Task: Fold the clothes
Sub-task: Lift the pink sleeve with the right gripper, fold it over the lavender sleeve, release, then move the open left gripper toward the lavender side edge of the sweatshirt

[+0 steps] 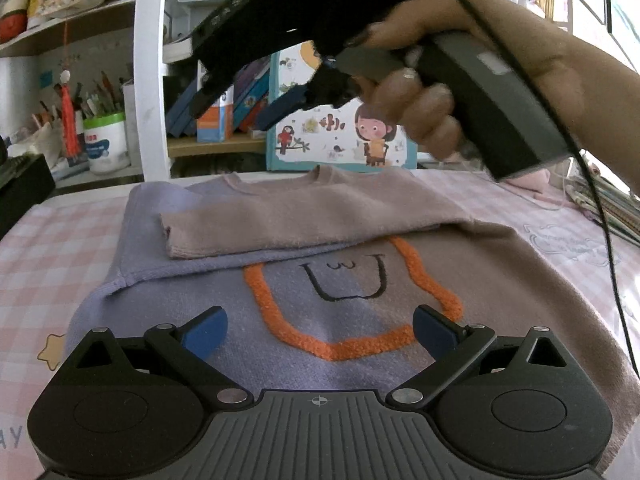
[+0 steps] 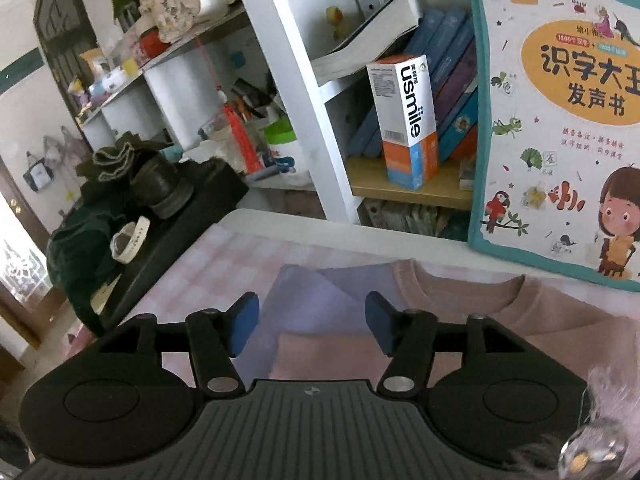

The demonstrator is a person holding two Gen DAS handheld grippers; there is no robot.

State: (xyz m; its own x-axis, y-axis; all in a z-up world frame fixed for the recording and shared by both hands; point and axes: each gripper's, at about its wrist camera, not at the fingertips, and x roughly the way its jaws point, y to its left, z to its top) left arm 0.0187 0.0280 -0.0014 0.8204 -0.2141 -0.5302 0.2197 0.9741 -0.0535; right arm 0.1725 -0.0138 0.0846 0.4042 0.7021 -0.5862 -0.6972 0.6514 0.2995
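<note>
Your sweater point(image 1: 320, 280) lies flat mid-table point(image 1: 48, 240), checkered cloth bare on both sides, shelves point(image 2: 400, 192) close behind its collar. It's half lilac, half taupe, one sleeve point(image 1: 280, 224) folded across. Your left tongs point(image 1: 320, 330) and right tongs point(image 2: 312, 324) both gape, empty.

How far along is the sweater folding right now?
Partly done: the sweater has one brown sleeve folded across its chest. Nothing is in hand; the left gripper and right gripper are both open above it. The body folds remain.
</note>
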